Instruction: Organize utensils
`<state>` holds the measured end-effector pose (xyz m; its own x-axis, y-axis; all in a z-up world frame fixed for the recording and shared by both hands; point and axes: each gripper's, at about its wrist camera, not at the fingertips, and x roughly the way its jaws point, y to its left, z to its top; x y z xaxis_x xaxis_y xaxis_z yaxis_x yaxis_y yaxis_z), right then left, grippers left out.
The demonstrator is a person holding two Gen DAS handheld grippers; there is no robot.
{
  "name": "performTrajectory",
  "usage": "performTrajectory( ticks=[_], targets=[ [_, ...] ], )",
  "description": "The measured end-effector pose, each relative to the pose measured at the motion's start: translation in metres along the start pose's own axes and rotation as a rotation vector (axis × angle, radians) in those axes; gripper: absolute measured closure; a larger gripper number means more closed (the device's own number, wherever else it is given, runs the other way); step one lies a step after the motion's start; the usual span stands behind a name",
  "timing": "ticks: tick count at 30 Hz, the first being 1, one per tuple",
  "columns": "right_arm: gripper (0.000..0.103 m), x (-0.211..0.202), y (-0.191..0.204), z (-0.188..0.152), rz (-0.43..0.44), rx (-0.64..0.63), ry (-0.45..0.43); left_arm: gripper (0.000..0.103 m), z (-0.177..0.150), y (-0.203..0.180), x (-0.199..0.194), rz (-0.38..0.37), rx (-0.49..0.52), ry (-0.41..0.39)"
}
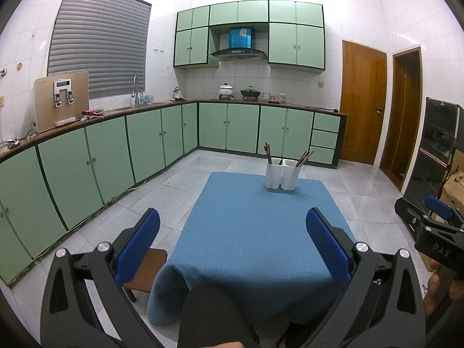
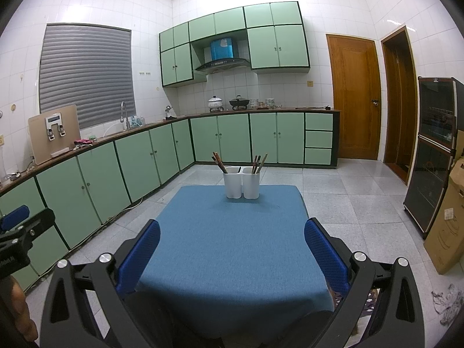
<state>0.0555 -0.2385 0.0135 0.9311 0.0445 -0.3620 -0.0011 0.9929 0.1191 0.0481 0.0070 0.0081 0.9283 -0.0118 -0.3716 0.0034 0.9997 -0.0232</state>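
A white two-compartment utensil holder [image 1: 282, 175] [image 2: 241, 182] stands at the far edge of a table with a blue cloth [image 1: 255, 232] [image 2: 232, 243]. Brown chopsticks stick out of the left compartment [image 1: 268, 152] [image 2: 219, 162] and of the right compartment [image 1: 304, 158] [image 2: 259, 162]. My left gripper [image 1: 233, 232] is open and empty above the near part of the table. My right gripper [image 2: 232, 240] is open and empty, also above the near part. The right gripper shows at the right edge of the left wrist view [image 1: 435, 220].
Green kitchen cabinets [image 1: 145, 139] run along the left and back walls, with a counter carrying a water dispenser [image 1: 61, 101], sink and pots. A wooden stool [image 1: 148, 269] stands left of the table. A dark cabinet [image 2: 435, 150] and cardboard box [image 2: 446, 232] stand at the right.
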Motion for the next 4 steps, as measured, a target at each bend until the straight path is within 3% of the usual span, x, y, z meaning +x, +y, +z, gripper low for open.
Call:
performTrajectory(
  ticks=[4],
  targets=[
    [0.005, 0.0013, 0.0016, 0.0003, 0.003, 0.001, 0.000, 0.005, 0.0018, 0.0004, -0.0007, 0.003, -0.003, -0.002]
  ],
)
